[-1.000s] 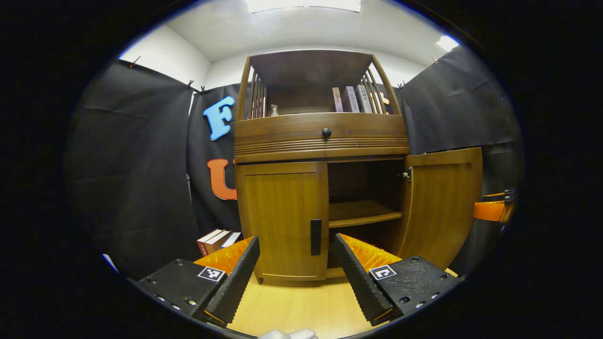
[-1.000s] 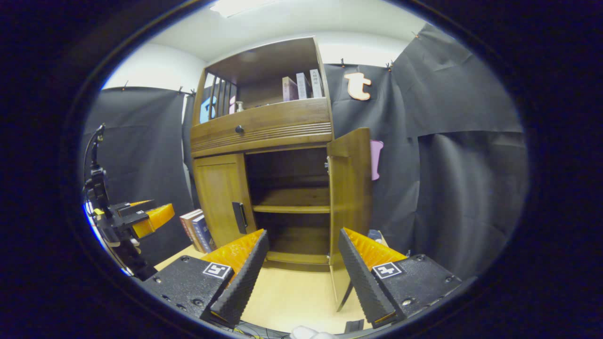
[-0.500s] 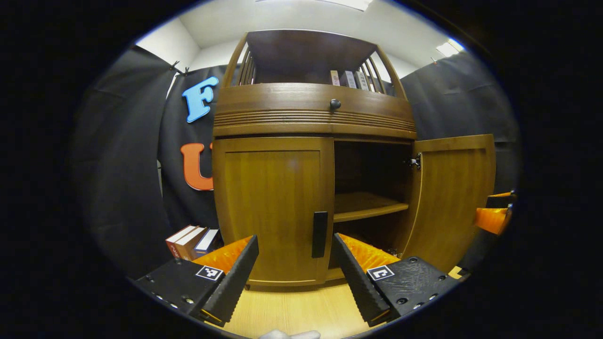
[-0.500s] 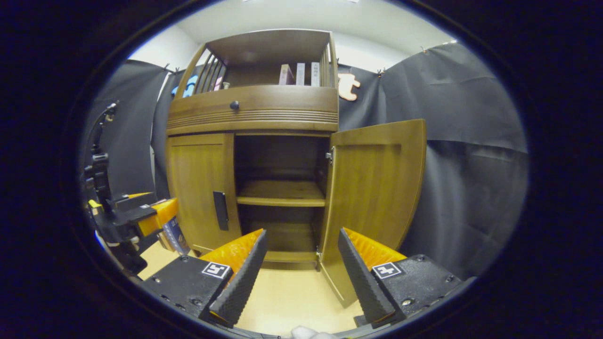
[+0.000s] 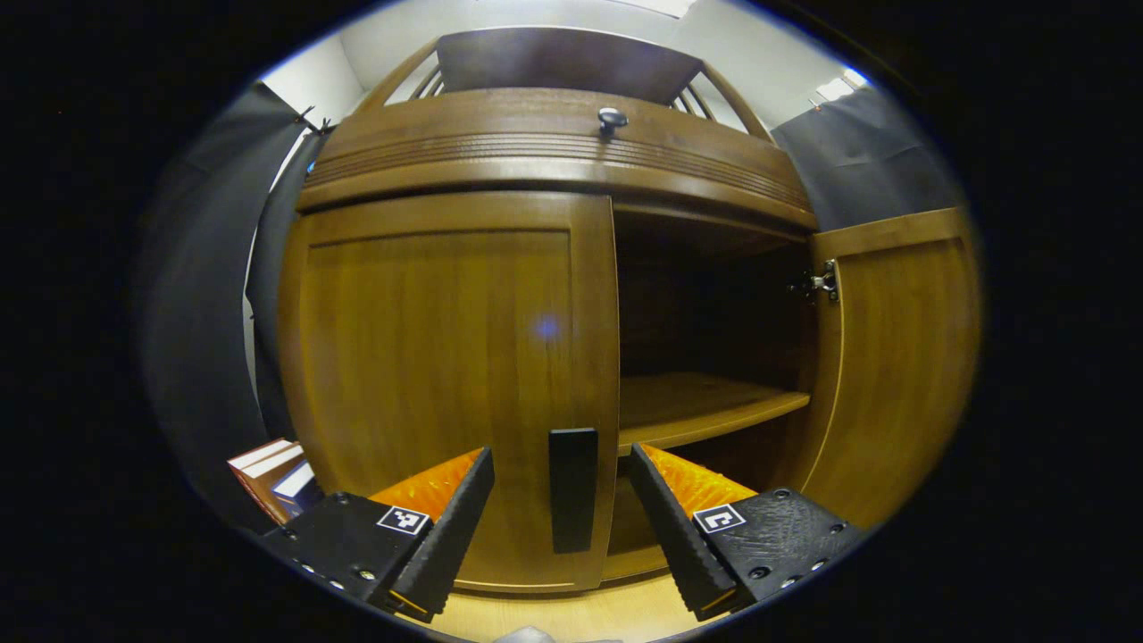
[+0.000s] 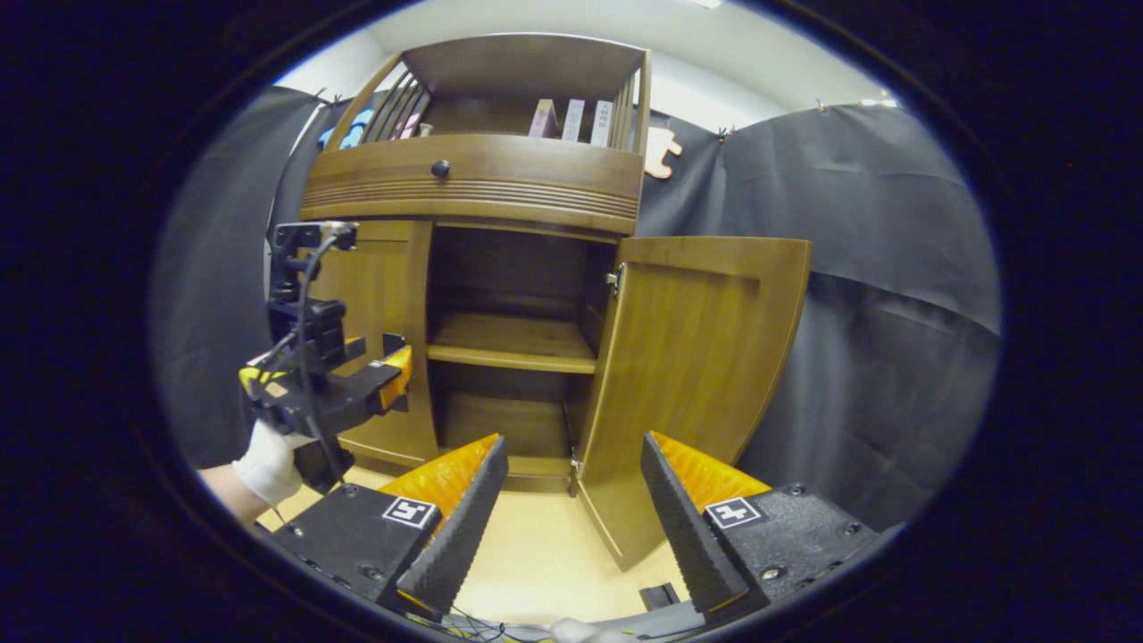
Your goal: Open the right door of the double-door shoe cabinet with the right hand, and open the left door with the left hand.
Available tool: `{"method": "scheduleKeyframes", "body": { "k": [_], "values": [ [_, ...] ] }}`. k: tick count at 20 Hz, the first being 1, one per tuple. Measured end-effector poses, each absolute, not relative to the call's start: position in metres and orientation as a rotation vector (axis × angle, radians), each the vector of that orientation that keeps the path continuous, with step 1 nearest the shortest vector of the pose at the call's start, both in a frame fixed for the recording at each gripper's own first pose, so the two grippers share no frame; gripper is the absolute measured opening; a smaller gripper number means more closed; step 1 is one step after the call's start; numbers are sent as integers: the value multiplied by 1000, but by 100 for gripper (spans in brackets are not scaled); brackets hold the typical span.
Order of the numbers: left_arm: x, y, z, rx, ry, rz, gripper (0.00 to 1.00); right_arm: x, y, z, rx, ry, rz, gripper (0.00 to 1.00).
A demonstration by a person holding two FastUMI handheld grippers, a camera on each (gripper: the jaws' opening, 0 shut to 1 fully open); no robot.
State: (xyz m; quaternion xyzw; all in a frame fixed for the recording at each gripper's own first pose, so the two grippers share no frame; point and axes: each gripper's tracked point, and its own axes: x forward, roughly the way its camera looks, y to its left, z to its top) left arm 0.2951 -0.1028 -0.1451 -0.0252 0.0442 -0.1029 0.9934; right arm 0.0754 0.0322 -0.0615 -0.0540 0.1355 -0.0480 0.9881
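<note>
The right door (image 6: 692, 375) is already swung wide open, so that half of the job looks done. The left door (image 5: 429, 375) is still shut flat against the cabinet (image 5: 554, 152). Its handle (image 5: 572, 500) is seen standing upright between the spread jaws of the left gripper (image 5: 561, 513), a little nearer the right finger and not yet touched. The right gripper (image 6: 571, 509) is held back from the cabinet with its jaws spread too, nothing between them, the open door just past its right finger.

To do this step well, the left gripper should be eased straight in until the handle sits deep between the fingers. Then the jaws should be closed on it evenly. The door should be pulled in a curve around its hinge side, not straight back, so the handle is not slipped off.
</note>
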Motion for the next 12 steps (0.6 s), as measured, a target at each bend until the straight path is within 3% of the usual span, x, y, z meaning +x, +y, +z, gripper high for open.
{"method": "scheduleKeyframes", "body": {
  "k": [4,7,8,11,12],
  "values": [
    [317,-109,-172,-59,133,-197,76,74,34,-65,-125,292,-101,95],
    [317,-107,-171,-47,108,-187,41,73,37,-71,-129,306,-93,95],
    [319,-110,-174,-50,115,-201,50,74,39,-72,-128,311,-88,96],
    [316,-111,-174,-70,122,-223,22,75,46,-76,-121,320,-62,96],
    [316,-112,-175,-74,131,-236,30,75,49,-74,-120,315,-54,96]
  ]
}}
